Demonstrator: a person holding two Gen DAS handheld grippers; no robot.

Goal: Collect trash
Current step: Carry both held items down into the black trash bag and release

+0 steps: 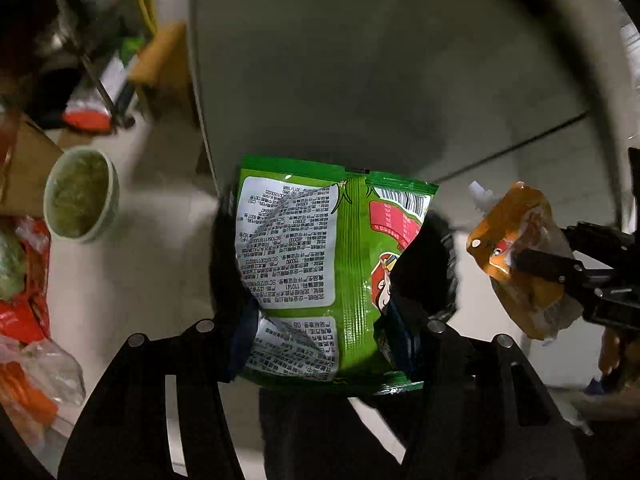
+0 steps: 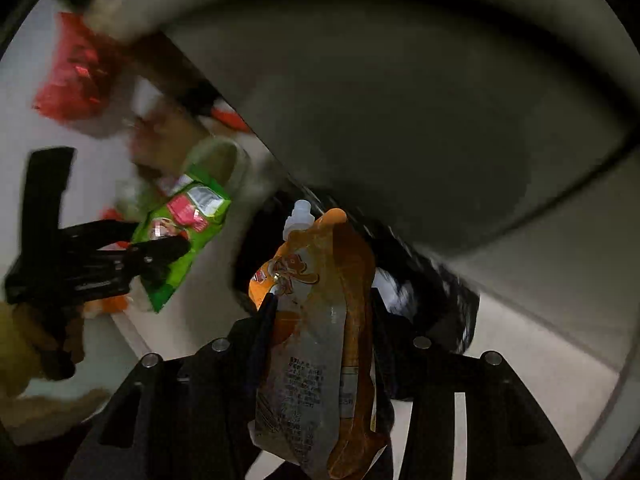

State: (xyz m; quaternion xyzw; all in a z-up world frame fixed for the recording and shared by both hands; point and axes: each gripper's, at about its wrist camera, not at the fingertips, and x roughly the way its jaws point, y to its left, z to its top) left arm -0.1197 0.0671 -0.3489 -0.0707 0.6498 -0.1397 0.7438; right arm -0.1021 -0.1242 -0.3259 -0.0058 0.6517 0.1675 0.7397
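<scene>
Between the black fingers of the left gripper (image 1: 332, 280), a green printed plastic snack packet (image 1: 316, 264) is pinched, its back side with white text panels facing the camera. Just to its right, the right gripper (image 2: 320, 312) clamps an orange spouted drink pouch (image 2: 320, 320) with a white nozzle on top. Both items hang in the air above pale floor. Off to the left stands a pale green round bowl (image 1: 82, 194) near red wrappers (image 1: 24, 280).
</scene>
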